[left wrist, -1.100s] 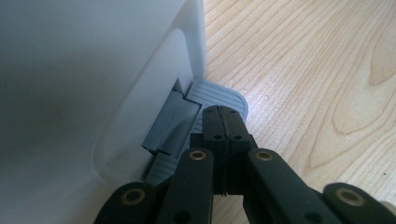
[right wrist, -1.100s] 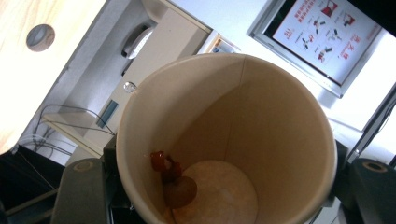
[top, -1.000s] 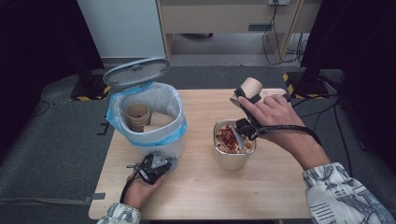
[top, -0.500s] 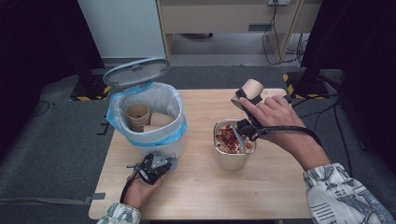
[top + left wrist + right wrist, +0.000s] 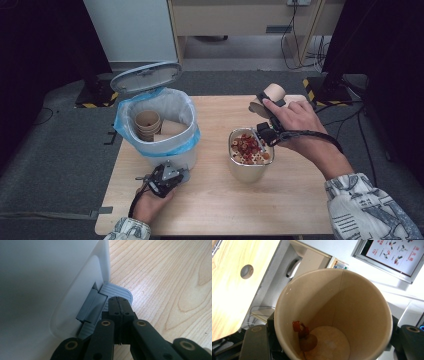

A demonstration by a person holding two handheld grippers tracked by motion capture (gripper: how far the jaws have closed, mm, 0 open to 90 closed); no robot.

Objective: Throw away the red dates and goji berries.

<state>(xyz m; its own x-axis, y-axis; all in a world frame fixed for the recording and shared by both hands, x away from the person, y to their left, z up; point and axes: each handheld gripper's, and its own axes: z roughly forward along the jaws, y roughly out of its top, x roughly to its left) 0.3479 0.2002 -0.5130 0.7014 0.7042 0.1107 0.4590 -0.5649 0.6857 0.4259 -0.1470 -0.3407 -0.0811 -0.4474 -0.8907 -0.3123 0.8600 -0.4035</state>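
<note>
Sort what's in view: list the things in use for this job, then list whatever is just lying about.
In use:
- paper cup, clamped in the right gripper
- metal pot of food scraps
- pedal bin, lid up
- bin pedal, pressed by the shut left gripper

Lying about:
- cables on the floor
- poster

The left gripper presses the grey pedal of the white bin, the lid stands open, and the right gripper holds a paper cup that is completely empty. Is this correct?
Not quite. The right gripper view shows the paper cup still has a few reddish-brown scraps stuck near its bottom. The rest holds: the left gripper is shut on top of the grey pedal of the white bin, and the lid stands open.
</note>
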